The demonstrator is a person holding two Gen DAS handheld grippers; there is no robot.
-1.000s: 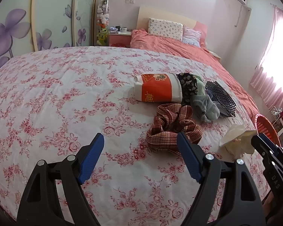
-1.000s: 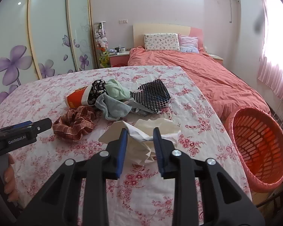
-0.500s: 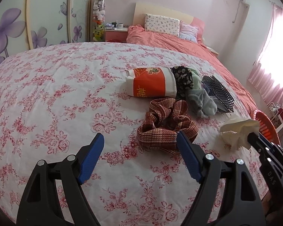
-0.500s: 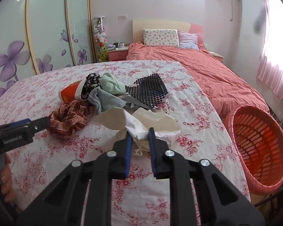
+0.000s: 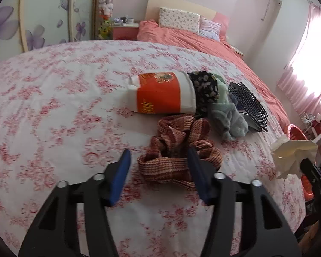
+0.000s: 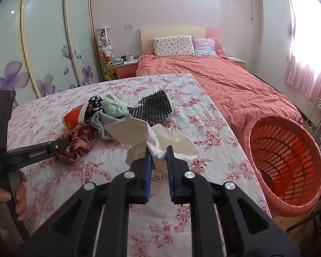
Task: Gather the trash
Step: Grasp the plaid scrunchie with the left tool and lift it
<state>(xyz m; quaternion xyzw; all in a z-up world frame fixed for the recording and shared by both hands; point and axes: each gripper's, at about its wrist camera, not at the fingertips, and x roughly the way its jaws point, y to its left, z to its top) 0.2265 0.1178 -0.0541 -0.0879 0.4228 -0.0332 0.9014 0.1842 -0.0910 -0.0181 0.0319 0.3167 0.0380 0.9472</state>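
Observation:
My right gripper (image 6: 159,153) is shut on crumpled white paper (image 6: 145,132) and holds it above the floral bed cover; the paper also shows in the left wrist view (image 5: 293,152). The orange trash basket (image 6: 284,162) stands on the floor to the right of the bed. My left gripper (image 5: 160,162) is open and empty, its fingers on either side of a red checked cloth (image 5: 179,147), just above it. An orange and white paper cup (image 5: 162,95) lies on its side behind the cloth.
A pile of cloths, dark floral (image 5: 204,87), green-grey (image 5: 229,115) and a black mesh mat (image 5: 248,102), lies right of the cup. A second bed with a coral cover (image 6: 224,81) is beyond. Wardrobe doors (image 6: 42,42) line the left wall.
My right gripper closed on the white paper and lifted it off the bed. My left gripper moved forward towards the red checked cloth and narrowed a little.

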